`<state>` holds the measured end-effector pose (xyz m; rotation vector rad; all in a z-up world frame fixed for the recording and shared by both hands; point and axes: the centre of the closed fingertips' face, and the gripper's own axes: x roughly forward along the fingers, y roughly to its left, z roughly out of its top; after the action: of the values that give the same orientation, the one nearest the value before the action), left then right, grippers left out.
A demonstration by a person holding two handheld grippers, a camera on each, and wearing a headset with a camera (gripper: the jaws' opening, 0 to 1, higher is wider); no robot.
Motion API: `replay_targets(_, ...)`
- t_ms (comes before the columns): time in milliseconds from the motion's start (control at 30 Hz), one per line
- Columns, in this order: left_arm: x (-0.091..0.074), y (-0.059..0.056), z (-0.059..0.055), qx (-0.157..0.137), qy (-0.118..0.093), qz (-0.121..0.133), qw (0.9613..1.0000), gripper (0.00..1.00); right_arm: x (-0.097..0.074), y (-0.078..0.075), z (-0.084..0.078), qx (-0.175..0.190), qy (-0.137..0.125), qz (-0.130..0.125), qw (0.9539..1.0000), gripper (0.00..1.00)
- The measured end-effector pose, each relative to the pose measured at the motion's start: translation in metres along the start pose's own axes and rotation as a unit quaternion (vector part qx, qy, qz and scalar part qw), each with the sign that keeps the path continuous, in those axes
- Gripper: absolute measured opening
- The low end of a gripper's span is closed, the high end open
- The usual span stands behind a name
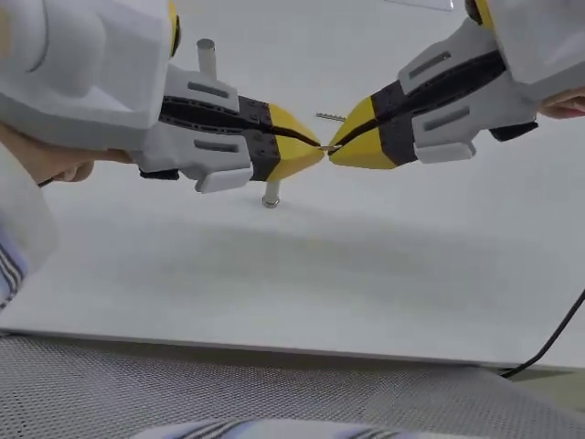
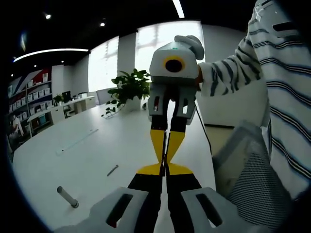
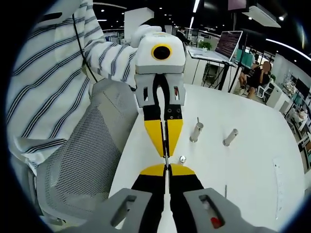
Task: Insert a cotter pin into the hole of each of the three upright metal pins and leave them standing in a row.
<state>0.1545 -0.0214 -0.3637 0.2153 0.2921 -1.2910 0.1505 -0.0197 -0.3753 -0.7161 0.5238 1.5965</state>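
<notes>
Nose to nose, my left gripper (image 1: 315, 150) and right gripper (image 1: 338, 152) pinch a slim cotter pin (image 1: 326, 147), nearly hidden by yellow tips.

Even overhead light washes the white desk (image 1: 302, 283) with soft shadows; ceiling strips (image 2: 179, 7) and windows (image 2: 109, 58) glare, fisheye edges bend straight lines.

There are a left hand-held gripper (image 1: 319, 149) and a right hand-held gripper (image 1: 333, 152), three metal pins (image 3: 196, 132) (image 3: 230, 137) (image 3: 182, 158) beyond their meeting tips, one cotter pin (image 1: 326, 147) pinched at those tips and one loose cotter pin (image 1: 330, 117) beyond them.
</notes>
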Motion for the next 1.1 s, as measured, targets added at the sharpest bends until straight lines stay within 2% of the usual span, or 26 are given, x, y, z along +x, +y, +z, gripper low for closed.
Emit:
replay_targets(167,-0.001,-0.003,-0.001,0.013,0.010,0.000,0.9999,0.00,0.000,0.002,0.001,0.001,-0.002,0.000,1.0000,0.00)
replay_targets(300,-0.002,0.001,-0.005,0.018,0.020,0.006,0.9996,0.01,0.000,0.001,0.001,-0.003,0.002,-0.002,1.0000,0.00)
replay_targets(467,-0.005,0.008,-0.010,0.016,0.028,0.024,0.9992,0.13,0.001,-0.003,-0.003,0.001,0.009,-0.013,0.9999,0.00)
replay_targets(800,-0.008,0.021,-0.031,0.014,0.065,0.045,0.9968,0.16,0.007,-0.014,-0.028,0.043,0.046,-0.045,0.9970,0.00)
replay_targets(900,-0.006,0.026,-0.039,0.010,0.073,0.049,0.9961,0.16,0.010,-0.015,-0.034,0.059,0.047,-0.046,0.9961,0.00)
replay_targets(1000,-0.004,0.029,-0.043,-0.002,0.078,0.050,0.9957,0.16,0.015,-0.015,-0.043,0.068,0.056,-0.045,0.9951,0.00)
replay_targets(1100,-0.002,0.030,-0.049,0.002,0.092,0.047,0.9946,0.16,0.020,-0.014,-0.050,0.075,0.064,-0.047,0.9940,0.00)
